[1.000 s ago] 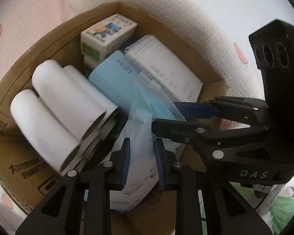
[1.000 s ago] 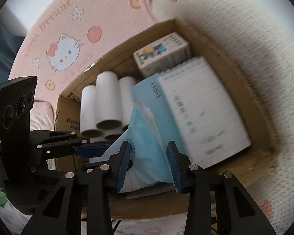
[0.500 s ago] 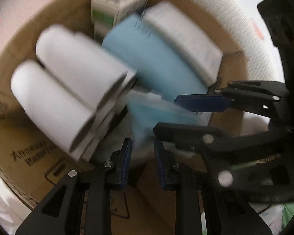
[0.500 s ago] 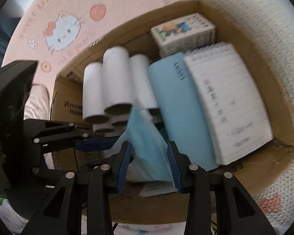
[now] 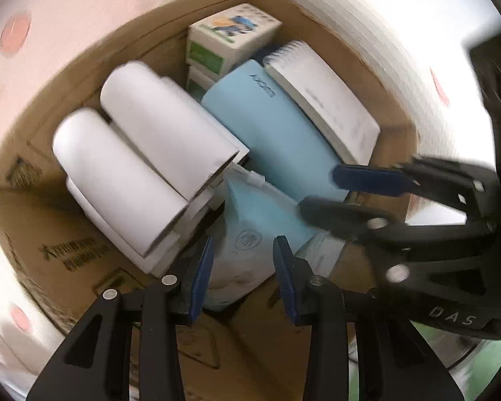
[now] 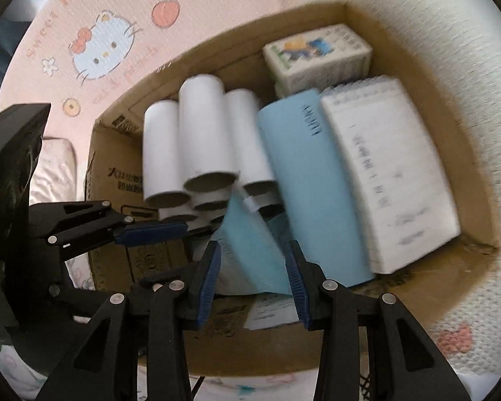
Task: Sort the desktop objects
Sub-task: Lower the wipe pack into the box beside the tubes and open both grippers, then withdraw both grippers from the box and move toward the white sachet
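A plastic bag of light-blue masks (image 5: 247,234) lies at the near end of the cardboard box (image 5: 50,234), leaning against the white paper rolls (image 5: 133,167). My left gripper (image 5: 243,267) hangs over the bag's lower end. Its jaws are opening, and both pads stand off the bag. In the right wrist view the bag (image 6: 254,250) fills the gap of my right gripper (image 6: 254,267), whose pads press its sides. The right gripper (image 5: 317,193) reaches in from the right in the left wrist view. One of the left gripper's fingers (image 6: 150,230) shows at the left.
The box (image 6: 117,173) also holds the rolls (image 6: 203,140), a blue notebook (image 6: 310,183), a white spiral notepad (image 6: 390,180) and small printed cartons (image 6: 317,53) at the far end. A pink cartoon-cat mat (image 6: 100,46) and white knit cloth (image 6: 451,50) surround it.
The left jaws have spread and let go of the bag. The bag now sits lower in the box, against the rolls. The right gripper still has it between its pads.
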A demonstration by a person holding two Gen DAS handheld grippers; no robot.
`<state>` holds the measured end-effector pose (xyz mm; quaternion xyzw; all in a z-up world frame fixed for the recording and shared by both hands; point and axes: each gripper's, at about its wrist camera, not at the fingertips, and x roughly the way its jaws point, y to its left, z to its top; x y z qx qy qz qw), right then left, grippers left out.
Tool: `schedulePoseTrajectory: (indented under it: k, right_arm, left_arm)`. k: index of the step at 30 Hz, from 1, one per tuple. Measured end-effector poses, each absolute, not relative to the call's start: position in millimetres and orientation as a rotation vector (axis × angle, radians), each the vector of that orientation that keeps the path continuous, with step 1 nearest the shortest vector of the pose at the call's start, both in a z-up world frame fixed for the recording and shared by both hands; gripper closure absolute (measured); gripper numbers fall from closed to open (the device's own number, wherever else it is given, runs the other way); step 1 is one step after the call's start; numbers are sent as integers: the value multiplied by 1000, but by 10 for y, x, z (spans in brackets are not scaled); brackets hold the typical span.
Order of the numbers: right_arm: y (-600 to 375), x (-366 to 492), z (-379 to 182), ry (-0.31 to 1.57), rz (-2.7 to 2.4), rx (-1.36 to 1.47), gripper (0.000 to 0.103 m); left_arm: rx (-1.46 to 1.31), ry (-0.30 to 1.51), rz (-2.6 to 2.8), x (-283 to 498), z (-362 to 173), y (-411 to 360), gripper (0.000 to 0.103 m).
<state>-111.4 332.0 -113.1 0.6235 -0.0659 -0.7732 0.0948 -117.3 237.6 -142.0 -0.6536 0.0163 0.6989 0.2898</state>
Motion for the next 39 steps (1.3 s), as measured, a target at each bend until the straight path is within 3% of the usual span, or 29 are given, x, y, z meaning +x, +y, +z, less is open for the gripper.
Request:
schedulePoseTrajectory:
  k: [2,4,5,11,22,30,32,33,34,36,39]
  right_arm:
    - [3412,-1095,-1043,-188,-2370,1832,66]
    - [3504,-1078,-941,-222,-2428,1777,66]
    - [3530,-1076,-911,-236,-2435,1756,66]
    - [3637,-1055,-889,-242,-2467,1746,66]
    - [3745,-981,-915,-368,-2498,1757,66]
    - [3791,-1003,-960,-410,-2512,1797,66]
    - [3768,-988,-960,-409,-2505,1827,66]
    - [3756,-975,-953,-406,-2503,1833,66]
    - [3740,-957,-935,-405,-2502,1832,66]
    - [3716,-922,-888,-407,-2507,1830,66]
    - [3666,-873,-796,-404,-2530,1822,66]
  left_arm:
    - [-1817,-53,1823,-1226,-1516,2396,68]
    - [-1889,-79,1835,-1262,-1612,2430,89]
    - [-1913,-71,1847,-1268,-1650,2460,92]
    - [-2052,-85,1812,-1284,-1852,2698,93]
    - [-2139,158,1895,-1315,-1980,3215,95]
    - [-2190,165,1796,-1412,-1988,3309,95]
    - [-2177,154,1783,-1377,-1908,3282,91]
    - [-2160,144,1779,-1349,-1854,3268,84]
    - [-2127,126,1776,-1311,-1770,3249,67]
    - [-2040,84,1780,-1221,-1548,3200,51]
    - [-1892,66,1880,-1094,-1120,3100,51]
